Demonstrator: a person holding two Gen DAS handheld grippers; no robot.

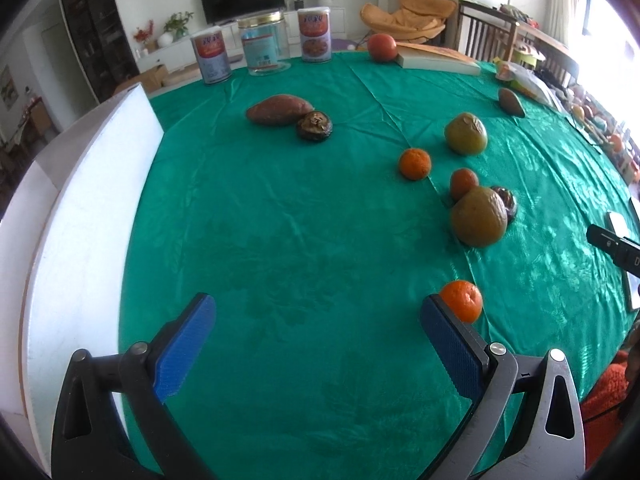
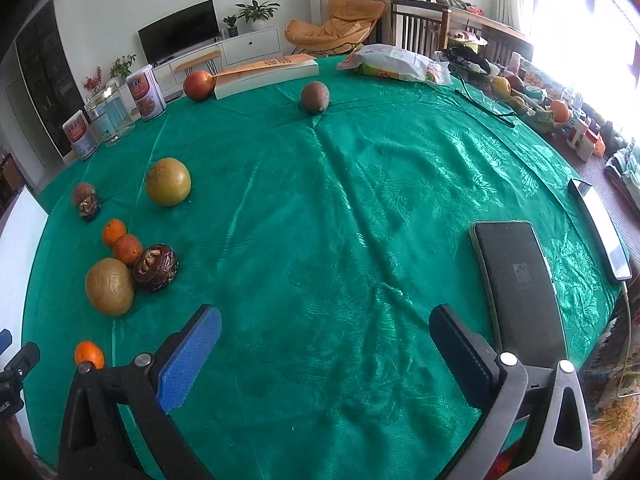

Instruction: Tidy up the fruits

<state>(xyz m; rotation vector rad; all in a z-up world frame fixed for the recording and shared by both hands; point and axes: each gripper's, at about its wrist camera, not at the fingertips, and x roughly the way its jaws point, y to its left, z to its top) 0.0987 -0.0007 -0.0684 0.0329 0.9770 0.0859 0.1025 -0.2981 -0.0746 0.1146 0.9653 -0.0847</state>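
Fruits lie scattered on a green tablecloth. My left gripper is open over bare cloth; a small orange sits just beyond its right finger. Farther off lie two more oranges, two greenish-brown round fruits, a dark wrinkled fruit and a sweet potato. My right gripper is open with nothing between its fingers. To its left I see a greenish fruit, a dark wrinkled fruit, oranges and a yellow-green fruit.
A white board stands at the table's left edge. Cans and a clear jar line the far edge, with a red fruit and a book. A black phone and a tablet lie to the right.
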